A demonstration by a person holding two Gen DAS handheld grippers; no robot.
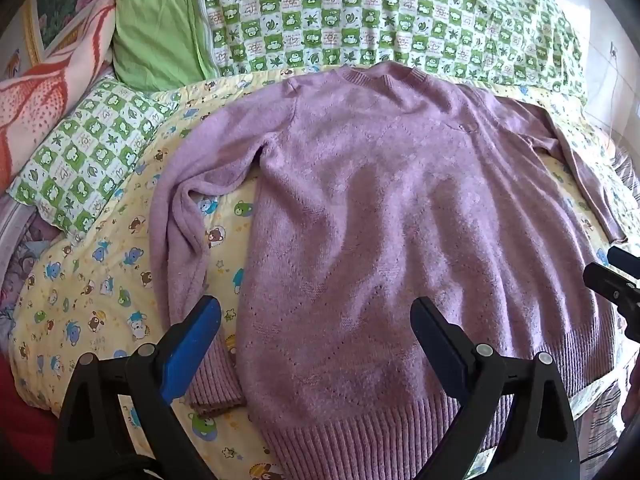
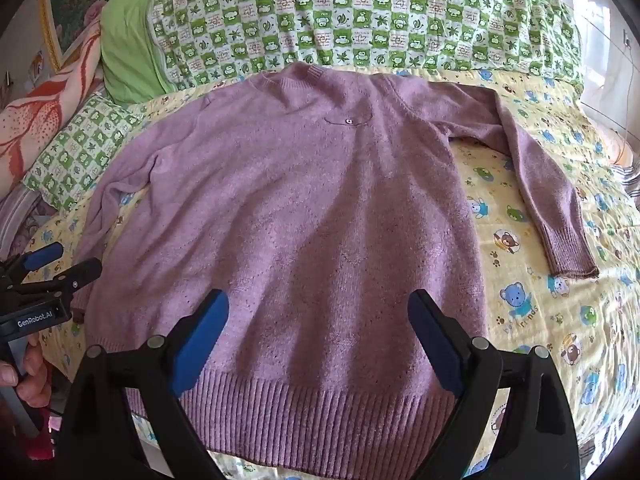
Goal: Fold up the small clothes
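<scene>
A lilac knitted sweater point(image 1: 380, 208) point(image 2: 304, 216) lies flat and face up on a yellow cartoon-print bed cover, its collar away from me and its ribbed hem point(image 2: 320, 412) near me. The left sleeve point(image 1: 180, 232) bends down along the body; the right sleeve point(image 2: 544, 196) lies spread out to the right. My left gripper point(image 1: 316, 320) hovers open above the hem's left part, nothing between its blue pads. My right gripper point(image 2: 320, 316) stands open over the hem's middle, also holding nothing. Each gripper shows at the edge of the other's view, the right gripper point(image 1: 616, 280) and the left gripper point(image 2: 52, 268).
The yellow bed cover point(image 2: 540, 320) fills the bed. Green-checked pillows point(image 1: 360, 12) and a plain green pillow point(image 1: 156, 28) lie beyond the collar, a smaller checked pillow point(image 1: 80, 160) and a pink blanket point(image 1: 44, 92) at the left. A person's hand point(image 2: 28, 372) grips the left tool.
</scene>
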